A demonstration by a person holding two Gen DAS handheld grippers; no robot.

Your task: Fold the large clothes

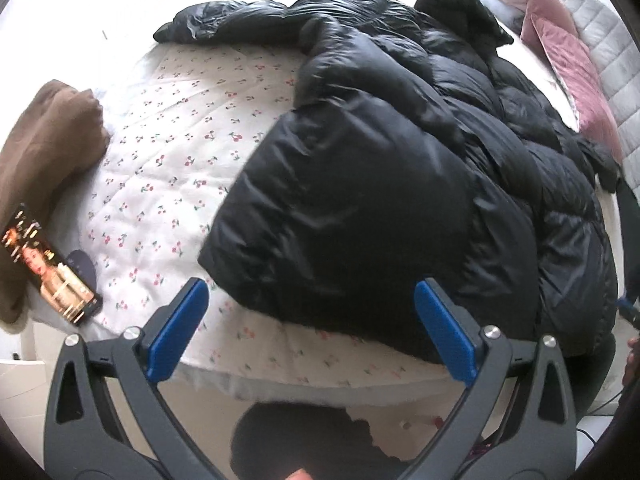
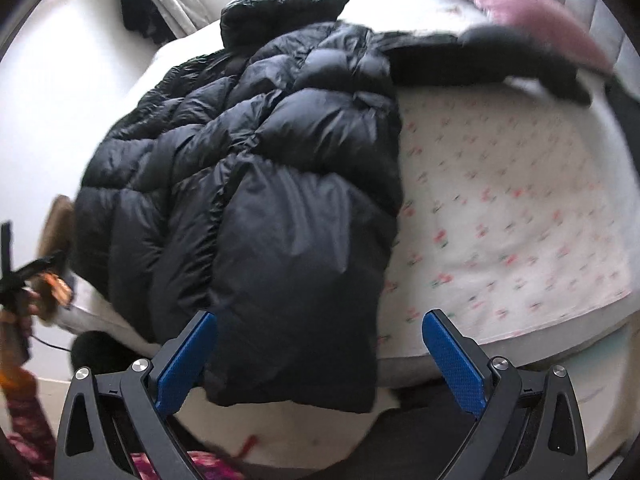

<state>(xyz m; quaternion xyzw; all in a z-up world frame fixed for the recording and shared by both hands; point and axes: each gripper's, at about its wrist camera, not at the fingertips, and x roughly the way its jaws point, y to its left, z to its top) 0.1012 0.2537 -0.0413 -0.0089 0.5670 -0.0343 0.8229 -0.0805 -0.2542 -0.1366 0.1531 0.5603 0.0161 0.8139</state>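
Puffer coat half-laid on the bed — folding barely begun

We judge the black puffer coat (image 1: 400,168) is spread on the cherry-print bedspread (image 1: 168,168) but not yet folded: both sleeves lie stretched out to the sides, the hood sits at the far end, and the hem overhangs the near edge (one side may be turned in, we cannot tell). It looks bulky, glossy and quilted. Our left gripper (image 1: 310,332) and right gripper (image 2: 320,360) hang wide apart over the hem — holding nothing
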